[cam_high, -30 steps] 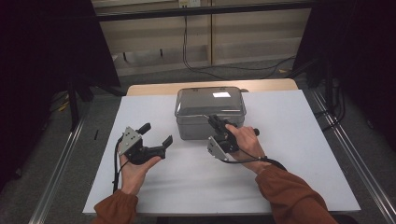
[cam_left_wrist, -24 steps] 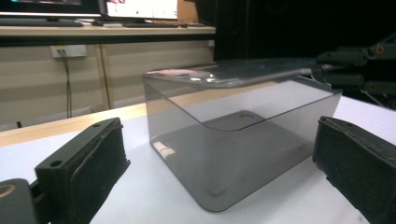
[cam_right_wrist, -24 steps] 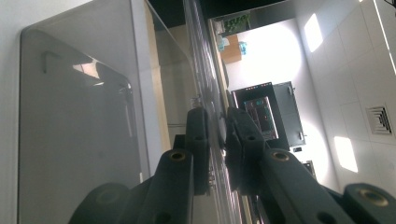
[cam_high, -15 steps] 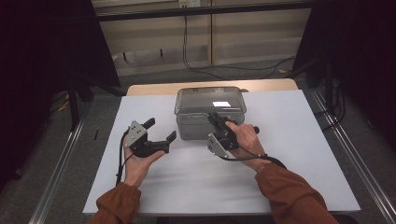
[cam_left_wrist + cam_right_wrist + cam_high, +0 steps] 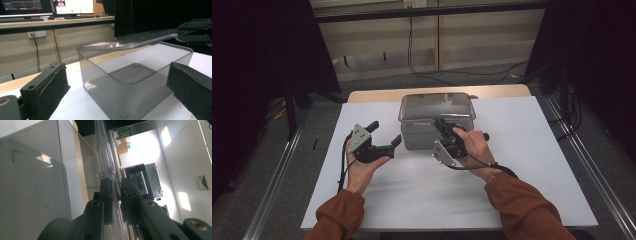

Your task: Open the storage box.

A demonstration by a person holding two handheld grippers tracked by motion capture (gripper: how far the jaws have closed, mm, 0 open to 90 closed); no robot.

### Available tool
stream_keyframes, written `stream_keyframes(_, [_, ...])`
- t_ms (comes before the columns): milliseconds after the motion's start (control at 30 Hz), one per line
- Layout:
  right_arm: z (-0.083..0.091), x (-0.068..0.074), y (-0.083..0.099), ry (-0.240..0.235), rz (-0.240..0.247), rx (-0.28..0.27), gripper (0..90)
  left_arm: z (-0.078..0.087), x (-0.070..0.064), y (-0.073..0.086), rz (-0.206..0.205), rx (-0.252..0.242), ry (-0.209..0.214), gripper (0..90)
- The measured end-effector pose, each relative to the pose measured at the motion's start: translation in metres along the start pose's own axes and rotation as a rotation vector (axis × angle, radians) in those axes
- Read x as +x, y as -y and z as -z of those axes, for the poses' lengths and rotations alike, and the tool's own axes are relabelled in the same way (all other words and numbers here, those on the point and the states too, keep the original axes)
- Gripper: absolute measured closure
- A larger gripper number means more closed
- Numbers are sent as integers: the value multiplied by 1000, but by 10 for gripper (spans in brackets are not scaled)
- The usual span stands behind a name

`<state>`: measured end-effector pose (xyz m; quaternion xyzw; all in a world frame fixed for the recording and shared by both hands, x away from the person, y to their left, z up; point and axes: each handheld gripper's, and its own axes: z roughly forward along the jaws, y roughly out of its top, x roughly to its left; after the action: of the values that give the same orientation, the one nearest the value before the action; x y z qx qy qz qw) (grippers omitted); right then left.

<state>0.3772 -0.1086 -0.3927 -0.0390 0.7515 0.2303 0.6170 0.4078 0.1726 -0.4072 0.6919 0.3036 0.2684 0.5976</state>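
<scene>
The left tool [image 5: 384, 136] is held wide open just left of the clear grey plastic box [image 5: 434, 134] on the white tabletop [image 5: 532, 150], nearer than a second ago. The right tool [image 5: 443, 125] is clamped on the transparent lid [image 5: 130, 41], seen raised in the left gripper view.

Clear smoky plastic box [image 5: 436, 131], rectangular with rounded corners, stood upright and empty on the white bench [image 5: 532, 165], its thin transparent lid [image 5: 130, 41] tilted, raised at one edge.
</scene>
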Motion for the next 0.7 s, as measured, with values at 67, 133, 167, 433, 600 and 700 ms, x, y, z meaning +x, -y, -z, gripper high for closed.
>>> stream_keyframes(67, [0,-1,-1,-1,2,0,813,-3,0,-2,-1,-9,-2,32])
stream_keyframes(133, [-1,-3,-1,-2,6,2,814,-6,1,-3,-7,-6,-3,33])
stream_keyframes(167, [-1,-5,0,2,-1,-3,815,-7,1,-3,-13,-3,-2,33])
stream_keyframes(433, [-2,-10,-1,5,0,-3,819,-18,-3,-8,-73,16,-18,49])
stream_keyframes(600, [-3,-15,-2,9,-1,-3,820,-27,-2,-11,-81,14,-11,57])
stream_keyframes(700, [-3,-17,-2,8,-5,-4,820,-34,1,-15,-74,2,-22,63])
